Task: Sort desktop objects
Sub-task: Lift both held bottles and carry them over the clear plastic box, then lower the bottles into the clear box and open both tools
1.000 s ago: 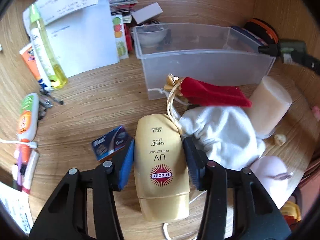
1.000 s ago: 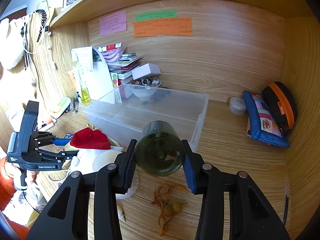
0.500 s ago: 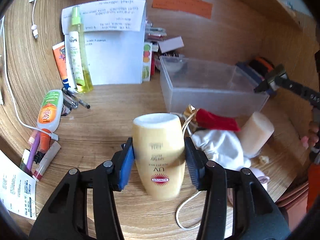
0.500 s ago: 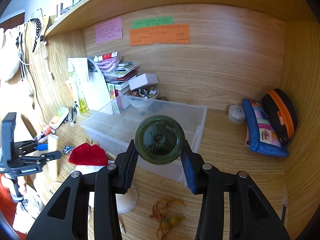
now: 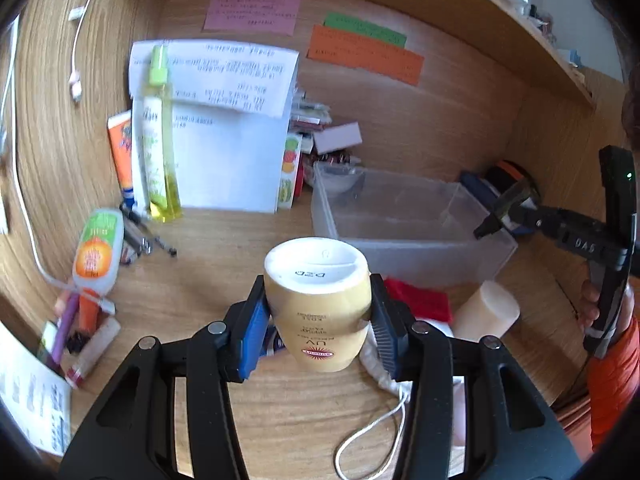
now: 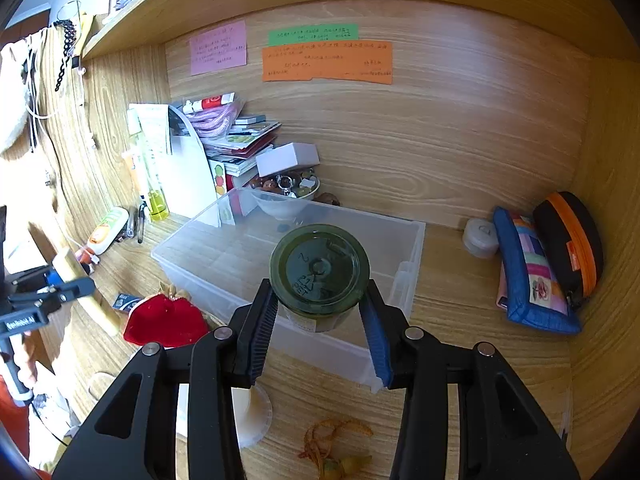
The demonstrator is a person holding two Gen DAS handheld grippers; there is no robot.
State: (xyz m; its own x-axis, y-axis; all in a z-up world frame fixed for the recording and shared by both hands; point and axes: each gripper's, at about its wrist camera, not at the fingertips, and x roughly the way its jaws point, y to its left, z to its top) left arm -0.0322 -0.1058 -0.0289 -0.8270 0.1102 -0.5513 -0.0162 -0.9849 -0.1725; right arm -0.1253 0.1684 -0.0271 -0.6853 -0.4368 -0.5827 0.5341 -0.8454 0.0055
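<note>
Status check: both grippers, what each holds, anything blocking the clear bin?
Left gripper shut on sunscreen bottle. Right gripper shut on green jar, over clear bin. Bin looks empty, nothing blocking.

The handwriting on the pink note (image 5: pixel 253 9) and the white sheet (image 5: pixel 224 76) is too blurry to read. The sunscreen bottle (image 5: pixel 318 304) covers part of the red cloth (image 5: pixel 420 300), and the white pouch (image 5: pixel 384 376) is mostly behind a finger. The paper (image 5: pixel 28 404) at bottom left runs off the edge. In the right view, the green jar (image 6: pixel 319 276) hides part of the clear bin's (image 6: pixel 408 240) inside.
</note>
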